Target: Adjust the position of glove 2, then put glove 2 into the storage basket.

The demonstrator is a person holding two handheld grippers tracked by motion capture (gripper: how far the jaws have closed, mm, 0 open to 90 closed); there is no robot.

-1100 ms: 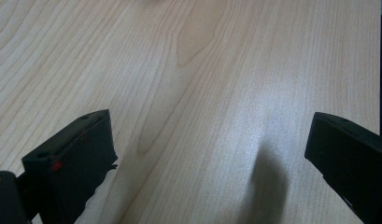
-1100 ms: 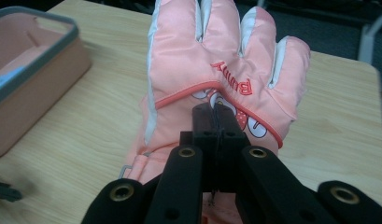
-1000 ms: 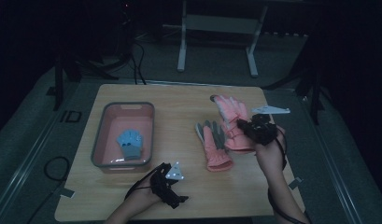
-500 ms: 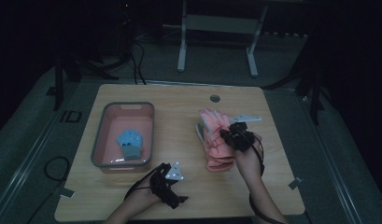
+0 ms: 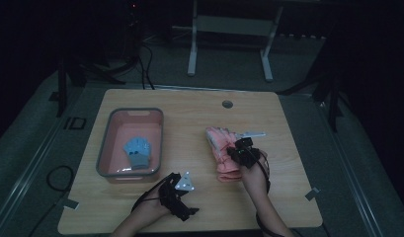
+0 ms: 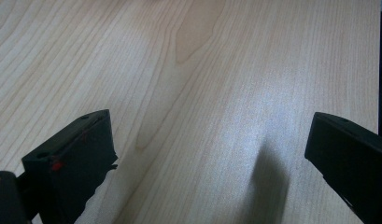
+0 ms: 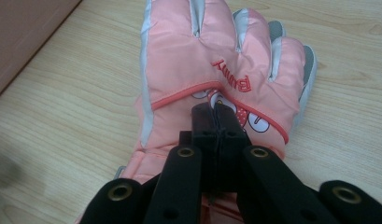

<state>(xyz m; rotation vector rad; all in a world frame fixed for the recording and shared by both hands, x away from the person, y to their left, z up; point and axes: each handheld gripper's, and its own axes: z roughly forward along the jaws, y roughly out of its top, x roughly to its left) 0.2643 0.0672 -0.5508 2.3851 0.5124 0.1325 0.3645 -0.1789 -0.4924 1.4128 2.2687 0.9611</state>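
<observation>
We've got the right gripper (image 7: 215,112) pinched shut on the top pink glove (image 7: 216,60), stacked on its mate mid-table (image 5: 288,123), left gripper (image 6: 207,154) wide open over bare wood; thin fabric pinch could slip, or the lower glove drags along.

**Open lane down the middle, bin on your left**

You have bare table (image 5: 189,128) between the pink bin (image 5: 131,143) and the pink gloves (image 5: 223,154). The bin's raised walls block a low sweep to your left. Your left gripper (image 5: 179,196) sits near the front edge, its jaws spread over bare wood.
</observation>
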